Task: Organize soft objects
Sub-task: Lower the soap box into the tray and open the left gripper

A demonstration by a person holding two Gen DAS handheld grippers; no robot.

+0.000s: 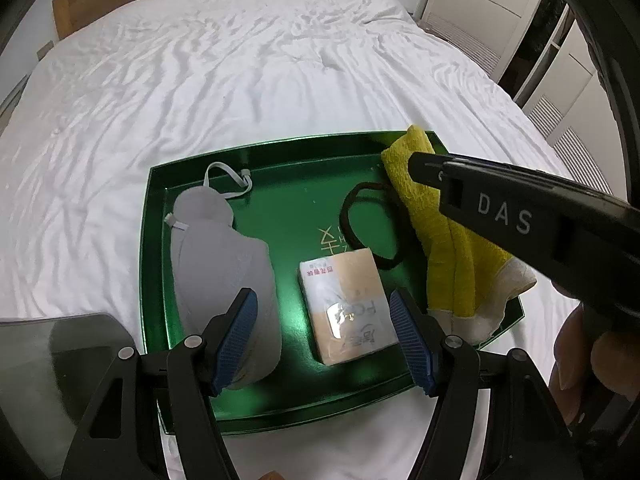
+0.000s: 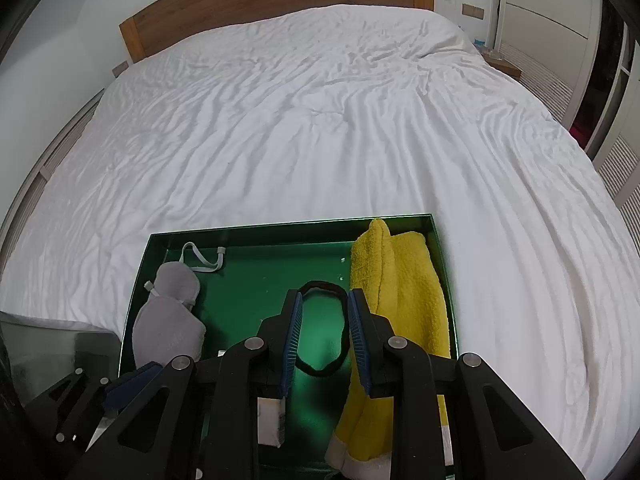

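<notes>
Softly limp, the yellow towel [image 2: 404, 292] lies along the green tray's [image 1: 192, 168] right edge, so pinch its fold; your left gripper [image 1: 324, 340] and right gripper [image 2: 324, 344] gape, empty.

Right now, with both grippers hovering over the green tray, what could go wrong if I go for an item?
1. The black hair band lies against the yellow towel; the right gripper, jaws narrowly apart above it, might snag the towel too.
2. The left gripper is open between the grey eye mask and the tissue pack; closing could catch either.
3. The green tray sits on soft bedding, so pressing down may tilt it.
</notes>
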